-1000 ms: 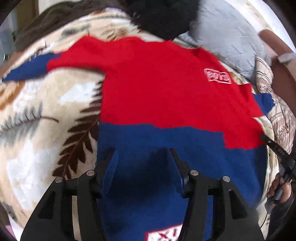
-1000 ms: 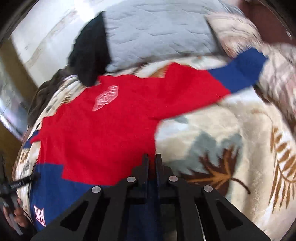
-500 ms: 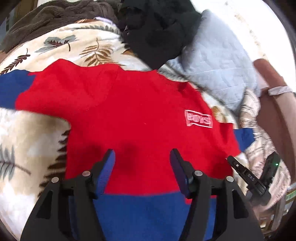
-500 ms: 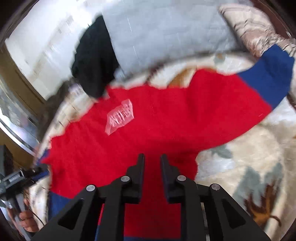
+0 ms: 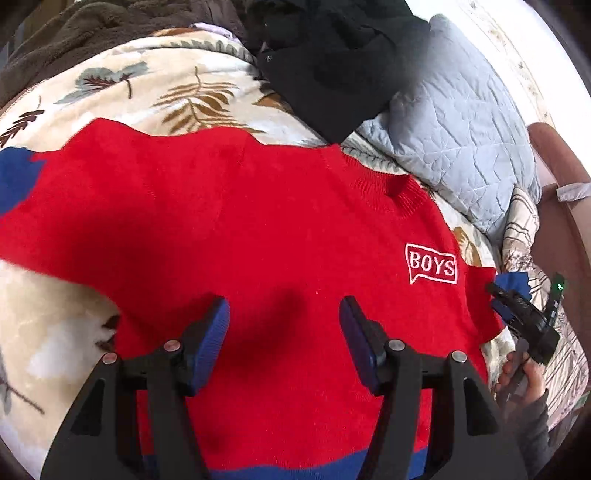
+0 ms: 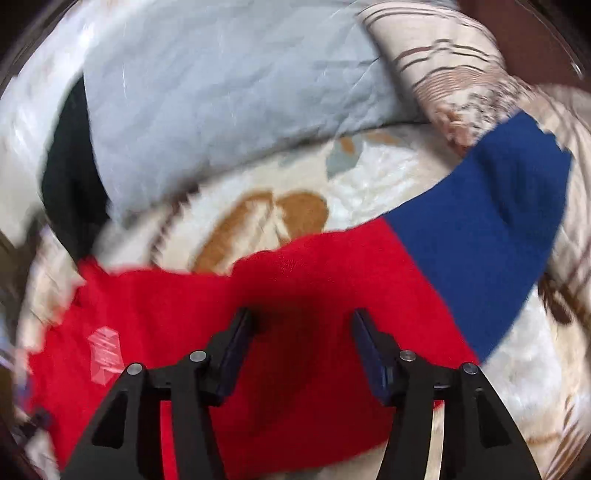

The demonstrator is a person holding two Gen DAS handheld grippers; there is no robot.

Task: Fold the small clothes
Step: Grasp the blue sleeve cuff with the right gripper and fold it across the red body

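A small red sweater (image 5: pixel 258 229) with blue cuffs, a blue hem and a white "BOYS" patch (image 5: pixel 431 264) lies spread flat on a leaf-print blanket (image 5: pixel 122 92). My left gripper (image 5: pixel 284 314) hovers open above the sweater's chest with nothing between its pads. In the right wrist view the sweater's red sleeve (image 6: pixel 303 273) runs up to its blue cuff (image 6: pixel 491 236). My right gripper (image 6: pixel 301 325) hangs over that sleeve; its jaws are opening and nothing is held between them. The right gripper (image 5: pixel 506 299) also shows at the sweater's right edge in the left wrist view, held by a hand (image 5: pixel 524 376).
A grey quilted pillow (image 5: pixel 454 136) and a black garment (image 5: pixel 332 62) lie beyond the sweater's collar. A brown fleece (image 5: pixel 85 33) is bunched at the far left. A striped beige cushion (image 6: pixel 454 62) sits past the blue cuff.
Both grippers moved up the sweater from the blue hem to the red chest and sleeve. The right gripper went from shut on the hem to open, leaving the fabric lying on the blanket.
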